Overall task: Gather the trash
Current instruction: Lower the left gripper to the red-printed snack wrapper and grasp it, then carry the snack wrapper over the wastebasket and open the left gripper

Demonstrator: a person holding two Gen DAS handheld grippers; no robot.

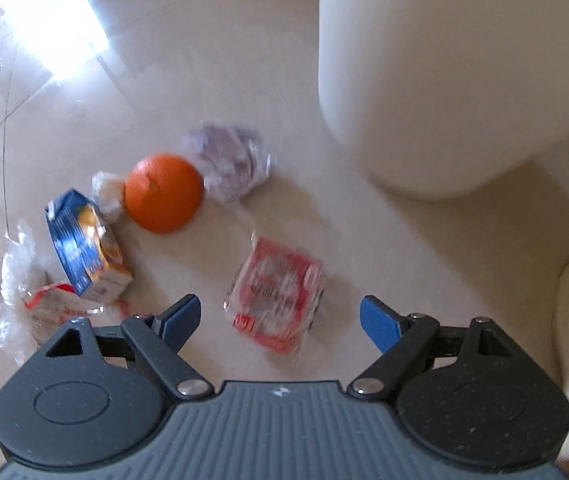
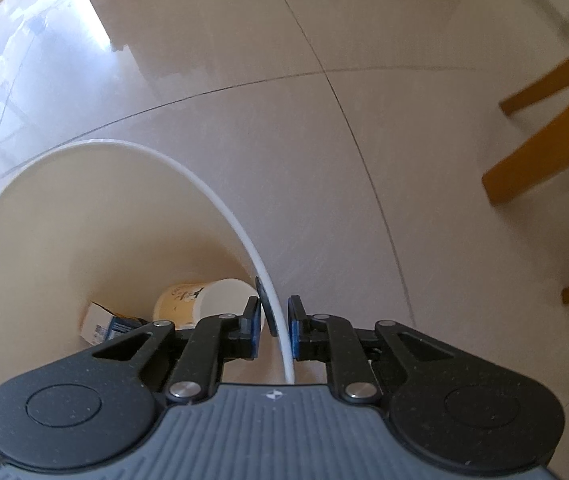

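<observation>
Trash lies scattered on the glossy beige tiled floor (image 1: 164, 60), and the nearest piece, a red-and-white crinkled plastic snack wrapper (image 1: 278, 300), sits directly ahead of the left tool (image 1: 280, 320), between its two blue-padded fingers (image 1: 380, 324), which are spread wide with nothing in them. The wrapper's long axis runs roughly along the tool's pointing direction, so the pads would close across its short side. Farther out to the left lie an orange fruit (image 1: 162, 192), a blue juice carton (image 1: 84, 244), a crumpled purple-white wrapper (image 1: 230, 160) and clear plastic bags (image 1: 16, 280).

Only the right wrist view shows the white plastic bin (image 2: 84, 216) from above: the right tool (image 2: 275, 328) is clenched on its rim, and a paper cup (image 2: 204, 304) and small box (image 2: 104, 324) already lie inside. From the left wrist view the bin shows only as a blank outer wall at upper right, near the wrapper.
</observation>
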